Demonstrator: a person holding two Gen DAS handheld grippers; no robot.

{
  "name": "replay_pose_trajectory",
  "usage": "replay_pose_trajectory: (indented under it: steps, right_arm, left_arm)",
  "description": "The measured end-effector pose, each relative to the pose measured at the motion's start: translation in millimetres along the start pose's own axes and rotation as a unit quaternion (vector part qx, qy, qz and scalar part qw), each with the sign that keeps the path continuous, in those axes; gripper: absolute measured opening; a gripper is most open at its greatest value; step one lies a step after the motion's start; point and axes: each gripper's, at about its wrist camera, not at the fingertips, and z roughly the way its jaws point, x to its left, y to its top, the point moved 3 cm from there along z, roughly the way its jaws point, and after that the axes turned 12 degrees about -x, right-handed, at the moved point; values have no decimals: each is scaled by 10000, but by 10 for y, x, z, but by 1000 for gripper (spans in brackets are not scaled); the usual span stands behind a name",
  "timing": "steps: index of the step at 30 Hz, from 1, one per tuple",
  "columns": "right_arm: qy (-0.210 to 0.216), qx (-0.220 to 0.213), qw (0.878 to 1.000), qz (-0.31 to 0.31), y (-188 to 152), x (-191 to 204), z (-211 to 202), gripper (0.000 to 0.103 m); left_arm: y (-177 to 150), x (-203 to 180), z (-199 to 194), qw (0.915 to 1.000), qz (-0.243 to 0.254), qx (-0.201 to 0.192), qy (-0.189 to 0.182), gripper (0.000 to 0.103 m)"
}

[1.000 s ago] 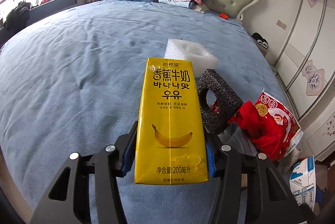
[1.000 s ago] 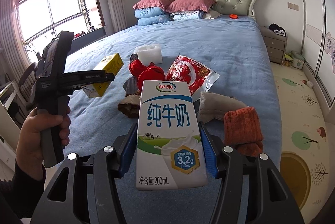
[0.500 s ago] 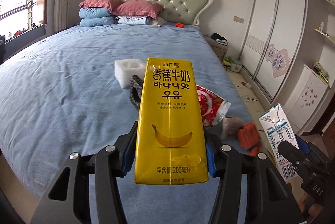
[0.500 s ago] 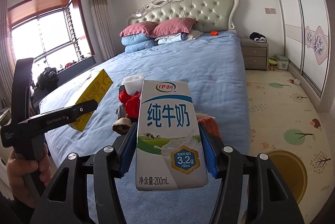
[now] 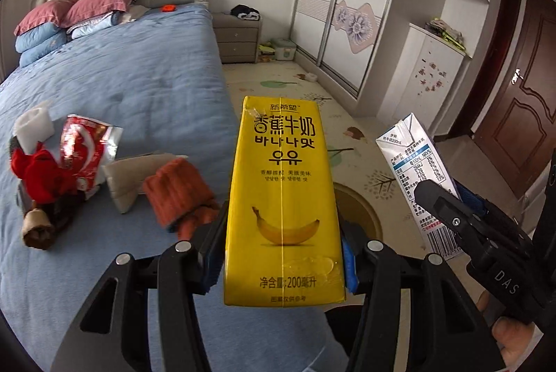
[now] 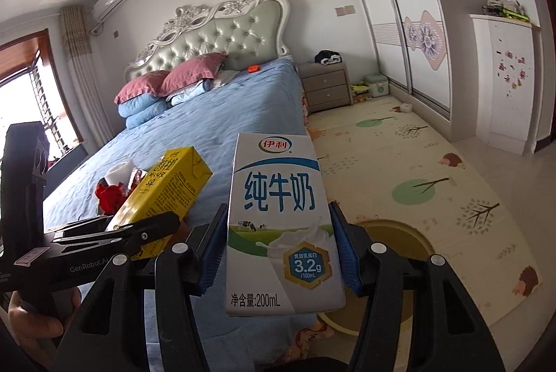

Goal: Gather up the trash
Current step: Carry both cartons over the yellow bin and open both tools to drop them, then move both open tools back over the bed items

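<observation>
My left gripper is shut on a yellow banana milk carton, held upright above the bed's edge; the carton also shows in the right wrist view. My right gripper is shut on a white milk carton, also seen at the right in the left wrist view. A round yellow bin stands on the floor behind and below both cartons, partly hidden. On the blue bed lie a red snack bag, white foam, a red cloth and an orange sock.
A patterned play mat covers the floor right of the bed. A grey nightstand, sliding wardrobe and brown door line the walls. Pillows are stacked at the headboard.
Both grippers have swung right from over the bed toward the floor side, each still holding its carton. The yellow bin and the door have come into view.
</observation>
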Motion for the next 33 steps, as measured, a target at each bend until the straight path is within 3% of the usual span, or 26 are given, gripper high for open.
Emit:
replay_pose_trajectory:
  steps: [4, 8, 17, 20, 21, 22, 23, 33]
  right_arm:
    - [-493, 72, 9985, 212, -128, -450, -64, 55]
    - [-819, 269, 9952, 453, -295, -860, -26, 55]
    - [-1056, 800, 9894, 589, -595, -1242, 431, 55]
    - [-1095, 689, 9906, 439, -645, -1299, 577, 57]
    - [-1110, 668, 9907, 406, -666, -1329, 637, 60]
    - [-1094, 658, 9910, 399, -694, -1350, 683, 74]
    - [-1140, 621, 9908, 393, -721, -1375, 719, 78]
    - [-1317, 755, 9857, 730, -892, -1539, 695, 78]
  left_arm:
    - [-122, -438, 438, 9978, 176, 478, -416, 53]
    - [-262, -648, 912, 9917, 51, 1101, -655, 53]
    - [-374, -757, 1733, 9780, -122, 1985, -635, 53]
    - [-403, -713, 1905, 9738, -391, 2109, -758, 54]
    - [-421, -679, 1953, 9729, -463, 2129, -774, 63]
    - [-433, -640, 1983, 9733, -534, 2112, -728, 81]
    - [-435, -601, 1998, 9746, -607, 2049, -676, 87]
    - [-396, -578, 2032, 9803, -507, 1863, -415, 92]
